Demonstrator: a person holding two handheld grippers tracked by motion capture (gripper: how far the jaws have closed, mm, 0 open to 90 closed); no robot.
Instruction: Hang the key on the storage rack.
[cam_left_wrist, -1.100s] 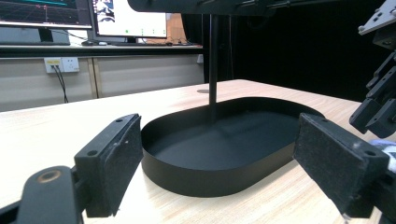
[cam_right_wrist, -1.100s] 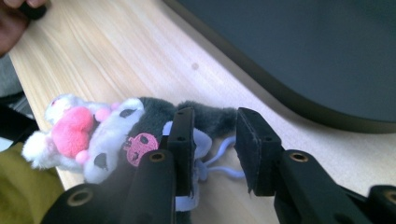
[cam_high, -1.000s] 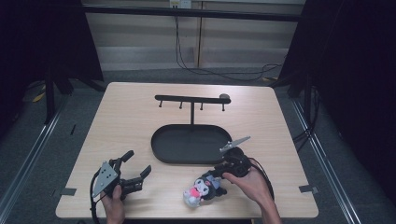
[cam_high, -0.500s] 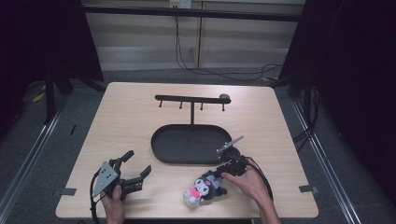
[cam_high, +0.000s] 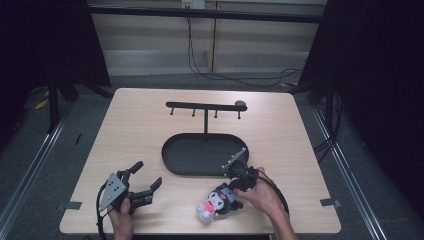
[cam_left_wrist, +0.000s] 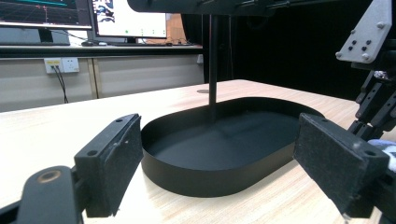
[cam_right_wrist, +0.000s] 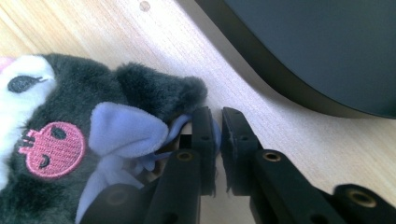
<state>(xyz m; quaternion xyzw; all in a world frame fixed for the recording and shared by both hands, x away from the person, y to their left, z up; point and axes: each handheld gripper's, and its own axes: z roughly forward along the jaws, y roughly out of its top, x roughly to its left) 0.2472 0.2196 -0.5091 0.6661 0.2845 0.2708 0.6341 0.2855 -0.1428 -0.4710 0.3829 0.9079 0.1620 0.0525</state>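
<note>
At the left, the left tool (cam_high: 142, 182) rests on the counter (cam_high: 135, 125) with its jaws spread wide and nothing between them, facing the black tray (cam_left_wrist: 210, 158) of the hook stand (cam_high: 205, 107). To its right, the plush toy (cam_high: 217, 202) lies on the counter near the front edge, just short of the tray, not yet lifted. The right tool (cam_right_wrist: 217, 135) sits at the toy's right side; its jaws have just been closing and now pinch a lilac fabric bit of the toy. Judging from this, the grasp is made; lifting and hanging or placing the toy remains.
</note>
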